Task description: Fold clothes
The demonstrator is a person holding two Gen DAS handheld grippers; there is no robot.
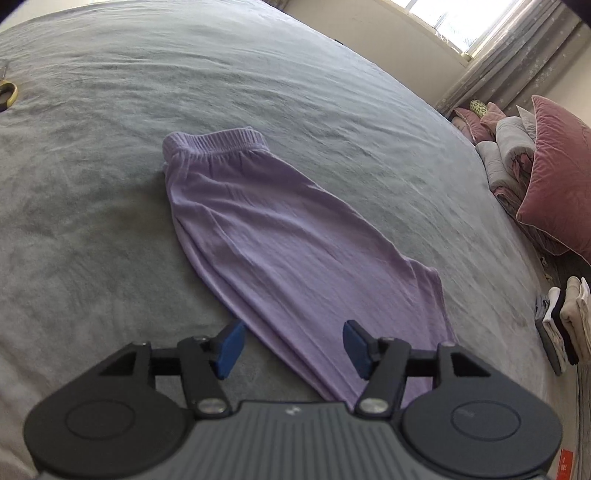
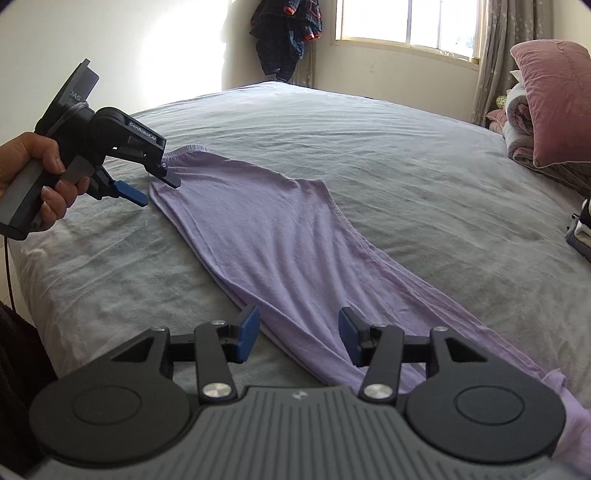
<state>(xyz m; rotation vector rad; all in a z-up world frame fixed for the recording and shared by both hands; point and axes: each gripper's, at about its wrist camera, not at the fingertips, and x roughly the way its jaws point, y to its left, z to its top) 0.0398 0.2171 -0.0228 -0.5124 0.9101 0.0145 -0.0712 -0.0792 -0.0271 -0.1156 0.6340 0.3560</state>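
Note:
Lilac trousers (image 1: 280, 236) lie stretched out flat on the grey bed (image 1: 110, 184), their elastic waistband (image 1: 214, 142) at the far end in the left wrist view. My left gripper (image 1: 293, 349) hovers open over the near part of the cloth, with nothing pinched between its blue pads (image 1: 231, 349). In the right wrist view the trousers (image 2: 280, 236) run from the far left to the near right. My right gripper (image 2: 298, 336) is open just above them. The left gripper (image 2: 157, 189), held by a hand (image 2: 40, 173), is open beside the far end of the cloth.
Pink pillows (image 1: 557, 177) and rolled quilts (image 1: 506, 155) sit along the right side of the bed. A stack of folded clothes (image 1: 565, 325) stands at the right edge. Dark garments (image 2: 288, 33) hang in the far corner by the window (image 2: 406, 22). A small ring-shaped object (image 1: 7, 96) lies far left.

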